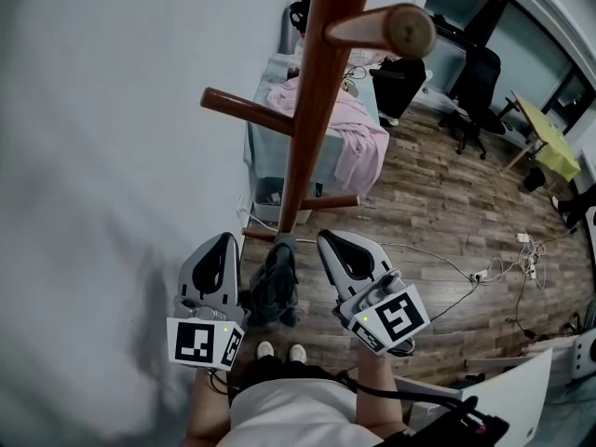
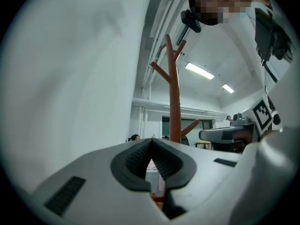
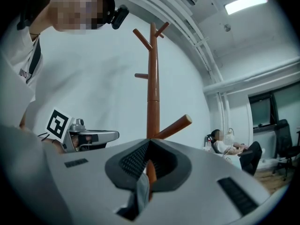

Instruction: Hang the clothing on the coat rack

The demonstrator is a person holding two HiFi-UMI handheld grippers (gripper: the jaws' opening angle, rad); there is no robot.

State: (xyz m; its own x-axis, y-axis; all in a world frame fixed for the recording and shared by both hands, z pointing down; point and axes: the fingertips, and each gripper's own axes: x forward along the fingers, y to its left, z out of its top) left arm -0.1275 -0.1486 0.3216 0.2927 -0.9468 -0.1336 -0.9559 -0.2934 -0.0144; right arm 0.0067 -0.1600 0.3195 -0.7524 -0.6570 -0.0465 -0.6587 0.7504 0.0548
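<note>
The right gripper (image 1: 324, 240) pinched the grey clothing (image 1: 277, 282) beside the coat rack (image 1: 312, 110); the left gripper (image 1: 226, 240) was closed, seemingly empty.

Cool, even indoor light. Ceiling strips (image 2: 199, 71) glare white in the gripper views, whose fisheye corners go black. In the head view, edges bend, the peg (image 1: 407, 29) looks soft, and a faint shadow (image 1: 154, 333) dims the wall (image 1: 112, 110).

Wall (image 1: 112, 110): plain white, filling the 9 o'clock side.
Floor (image 1: 438, 203): wood-look planks, with cables (image 1: 447, 266) and a power strip (image 1: 480, 274) at 3 o'clock.
Table (image 1: 265, 152): pale blue, against the wall at 12 o'clock.
Office chair (image 1: 475, 91): black, at 1 o'clock.
Desk (image 1: 545, 138): yellow-green top, at 2 o'clock.
Ceiling lamps (image 2: 200, 71): strips, lit.
</note>
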